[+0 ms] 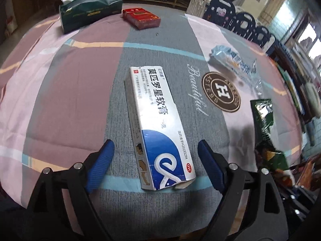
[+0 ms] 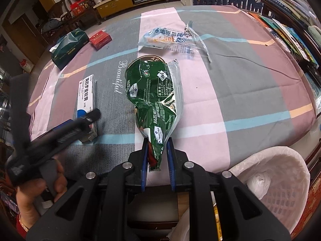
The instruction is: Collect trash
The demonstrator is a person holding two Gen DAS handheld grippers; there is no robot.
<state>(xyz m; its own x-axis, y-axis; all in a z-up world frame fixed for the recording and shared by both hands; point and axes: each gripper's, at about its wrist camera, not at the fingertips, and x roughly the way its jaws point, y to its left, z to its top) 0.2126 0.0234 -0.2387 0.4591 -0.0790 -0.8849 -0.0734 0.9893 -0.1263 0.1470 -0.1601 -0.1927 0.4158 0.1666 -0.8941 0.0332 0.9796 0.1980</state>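
Observation:
A white and blue ointment box point(image 1: 158, 124) lies flat on the checked tablecloth point(image 1: 70, 100). My left gripper point(image 1: 155, 142) is open, and its blue pads stand on either side of the box's near end without touching it. My right gripper point(image 2: 157, 140) is shut on the lower end of a crumpled green hazelnut wrapper point(image 2: 154, 92), which stretches away over the cloth. The same green wrapper point(image 1: 262, 116) shows at the right of the left wrist view. A clear and light-blue bread wrapper point(image 2: 170, 40) lies further back on the table.
A pink basket bin with a white liner point(image 2: 280, 172) stands at the table's near right edge. A green tissue pack point(image 1: 90, 10) and a red cigarette pack point(image 1: 141, 18) sit at the far left. Books line the right edge. A hand point(image 2: 40, 190) holds the left gripper.

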